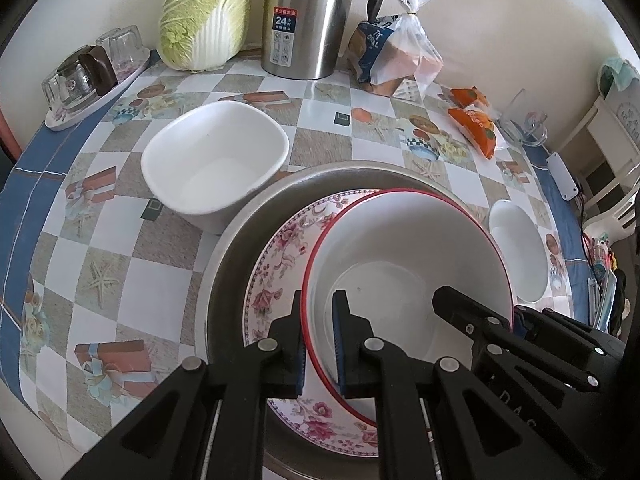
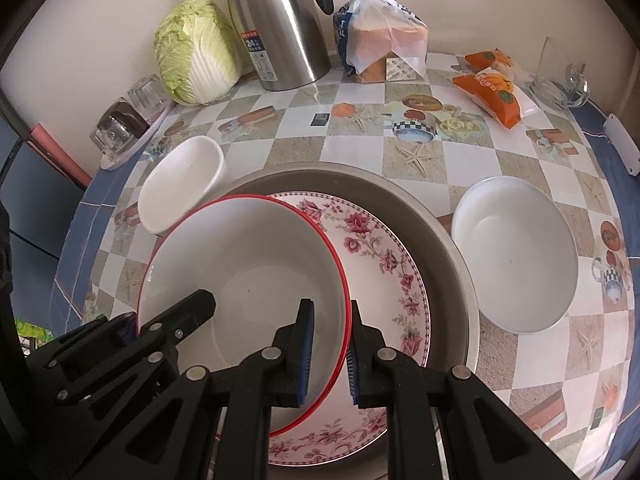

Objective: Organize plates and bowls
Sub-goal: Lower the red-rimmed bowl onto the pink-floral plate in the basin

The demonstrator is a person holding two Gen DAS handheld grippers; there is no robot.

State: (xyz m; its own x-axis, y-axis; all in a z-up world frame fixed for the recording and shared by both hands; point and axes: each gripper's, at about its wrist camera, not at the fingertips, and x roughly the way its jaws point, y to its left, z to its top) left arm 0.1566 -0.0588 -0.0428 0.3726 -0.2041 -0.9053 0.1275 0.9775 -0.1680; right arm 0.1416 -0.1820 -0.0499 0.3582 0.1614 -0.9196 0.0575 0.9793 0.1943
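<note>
A red-rimmed white bowl [image 1: 408,276] is gripped on opposite sides of its rim by both grippers: the left gripper [image 1: 318,344] is closed on the rim at one side, with one finger inside the bowl and one outside, and the right gripper [image 2: 330,356] is clamped likewise on the other side. The bowl is seen resting in a floral plate [image 2: 384,280], which lies inside a large metal basin [image 2: 452,240]. Taking the basin as the landmark, a square white bowl [image 1: 216,160] is found touching its rim on the left, and a round white bowl [image 2: 516,256] is set just beside it on the right. Behind the basin, against the wall, a cabbage [image 2: 196,52], a steel flask [image 2: 276,24] and a bag of bread [image 2: 384,44] are lined up on the patterned tablecloth [image 2: 352,140]
</note>
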